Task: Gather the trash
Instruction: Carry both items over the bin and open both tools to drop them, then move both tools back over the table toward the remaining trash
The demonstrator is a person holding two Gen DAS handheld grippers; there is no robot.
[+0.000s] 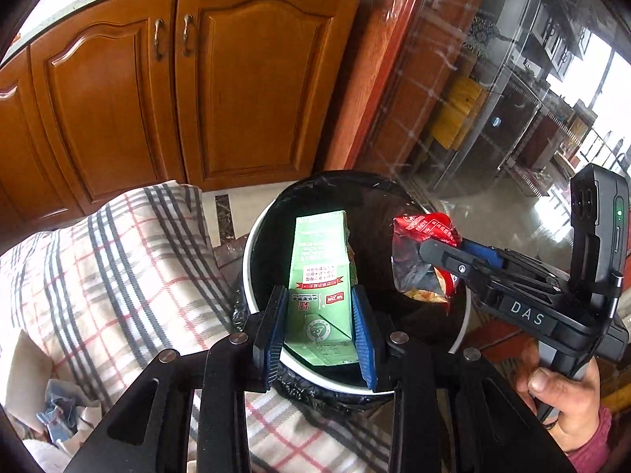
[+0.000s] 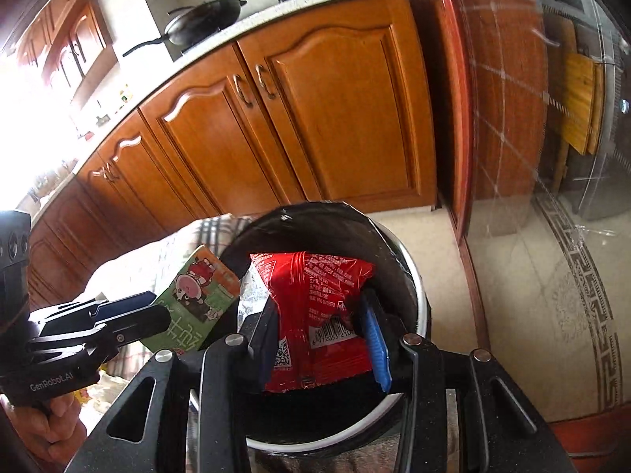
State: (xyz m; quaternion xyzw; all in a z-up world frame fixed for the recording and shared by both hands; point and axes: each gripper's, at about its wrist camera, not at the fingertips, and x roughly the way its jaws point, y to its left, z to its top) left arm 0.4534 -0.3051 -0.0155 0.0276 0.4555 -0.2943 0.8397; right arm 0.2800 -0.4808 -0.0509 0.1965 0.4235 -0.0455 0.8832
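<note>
A green drink carton (image 1: pixel 319 276) sits between the blue pads of my left gripper (image 1: pixel 320 305), which is shut on it above the mouth of a round bin (image 1: pixel 252 248) lined with a black bag. From the right, my right gripper (image 1: pixel 437 252) holds a crumpled red snack wrapper (image 1: pixel 424 228) over the same bin. In the right wrist view the red wrapper (image 2: pixel 315 307) is pinched by my right gripper (image 2: pixel 321 315) over the bin (image 2: pixel 418 283). The carton (image 2: pixel 197 295) shows at left in my left gripper (image 2: pixel 157 307).
A plaid cloth (image 1: pixel 118 268) covers the surface left of the bin, with crumpled paper (image 1: pixel 59 414) at its near corner. Wooden cabinet doors (image 1: pixel 189 86) stand behind. A glass door (image 1: pixel 512 98) and tiled floor (image 2: pixel 512 268) lie to the right. A hand (image 1: pixel 568 402) grips the right tool.
</note>
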